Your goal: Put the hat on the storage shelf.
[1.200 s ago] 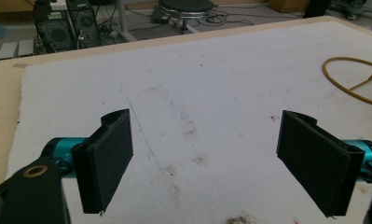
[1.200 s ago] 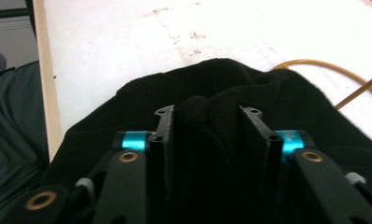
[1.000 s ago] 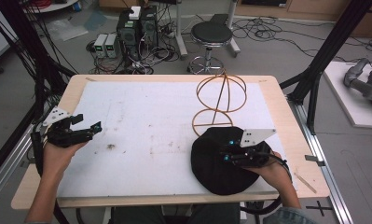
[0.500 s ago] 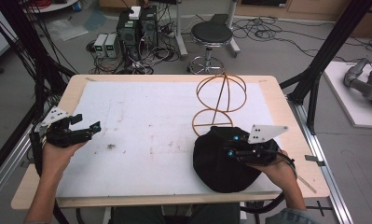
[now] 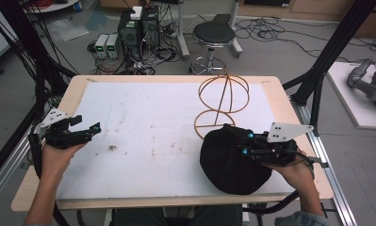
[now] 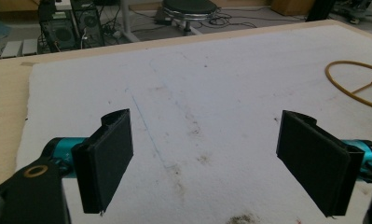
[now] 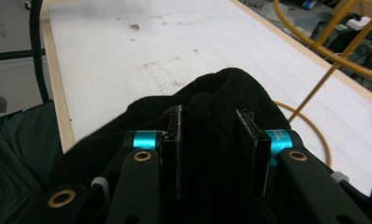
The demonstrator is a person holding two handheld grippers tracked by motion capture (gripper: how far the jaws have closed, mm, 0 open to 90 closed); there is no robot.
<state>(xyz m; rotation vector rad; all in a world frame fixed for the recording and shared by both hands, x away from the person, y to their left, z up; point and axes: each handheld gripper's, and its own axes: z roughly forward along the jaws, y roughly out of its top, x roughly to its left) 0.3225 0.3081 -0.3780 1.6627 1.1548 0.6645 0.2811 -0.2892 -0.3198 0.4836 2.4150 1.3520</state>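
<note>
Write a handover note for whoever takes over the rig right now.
Right hand-held gripper: jaws pinching a fold of the black hat at the table's near right.
Left hand-held gripper: open, holding nothing, over the white mat at the left edge.
Wire hat stand: bare, just behind the hat.
Done: hat gripped.
Left, probably: lift the hat onto the stand.

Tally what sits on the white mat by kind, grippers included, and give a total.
Black cloth hat: 1
Orange wire stand: 1
Handheld grippers: 2, the left gripper open over the white mat, the right gripper closed on the hat
Total: 4
</note>
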